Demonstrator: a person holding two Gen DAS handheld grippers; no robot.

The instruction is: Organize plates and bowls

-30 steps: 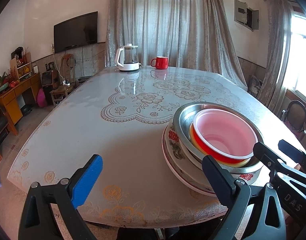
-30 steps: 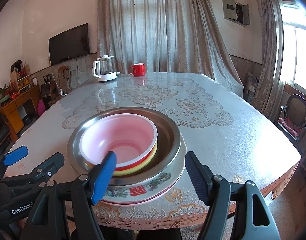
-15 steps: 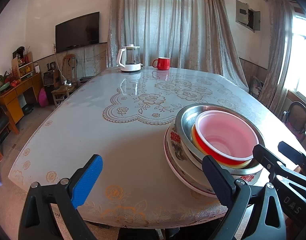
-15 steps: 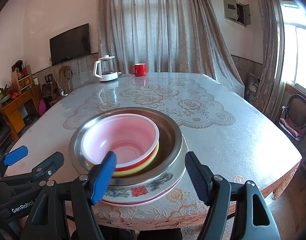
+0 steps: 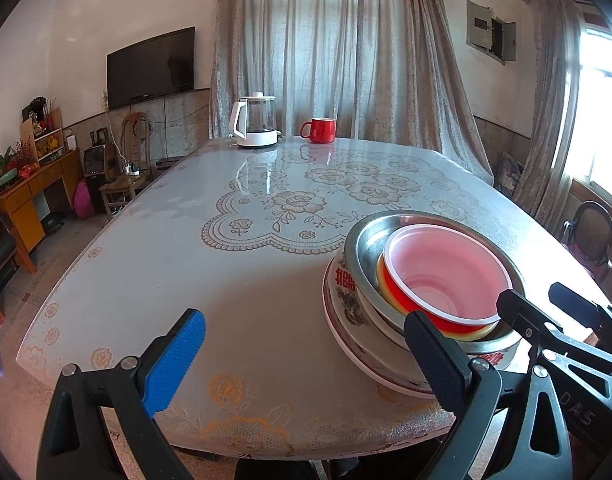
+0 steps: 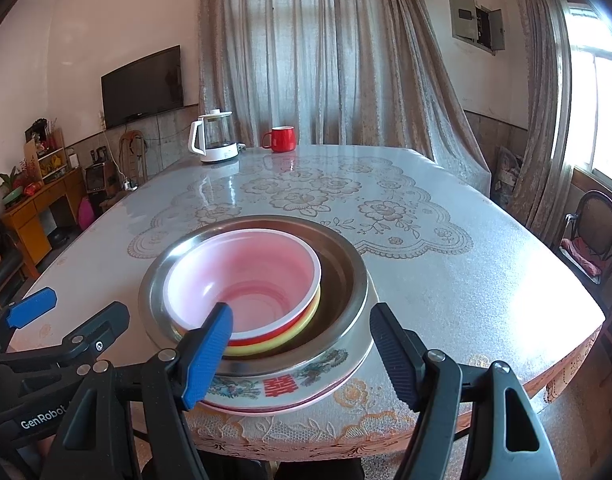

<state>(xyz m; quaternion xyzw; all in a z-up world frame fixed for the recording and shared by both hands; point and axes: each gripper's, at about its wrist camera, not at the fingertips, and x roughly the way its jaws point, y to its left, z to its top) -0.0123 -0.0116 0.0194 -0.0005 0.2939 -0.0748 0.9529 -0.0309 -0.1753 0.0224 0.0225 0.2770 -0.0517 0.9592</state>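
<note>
A stack of dishes stands near the table's front edge: a pink-rimmed plate [image 6: 306, 402] at the bottom, a patterned ceramic bowl [image 6: 282, 380], a steel basin [image 6: 346, 276], then yellow and red bowls with a pink bowl [image 6: 246, 272] on top. The stack also shows at the right of the left wrist view [image 5: 446, 276]. My right gripper [image 6: 302, 348] is open and empty, just in front of the stack. My left gripper [image 5: 306, 352] is open and empty, to the left of the stack.
A white kettle [image 6: 214, 142] and a red mug [image 6: 280, 139] stand at the table's far edge. The lace-patterned tablecloth [image 6: 406, 248] covers the table. A chair [image 6: 590, 236] stands at the right, a wooden cabinet [image 6: 34, 208] at the left.
Both grippers have drawn slightly nearer and higher over the table's front edge. The stack has not moved. Both stay open.
</note>
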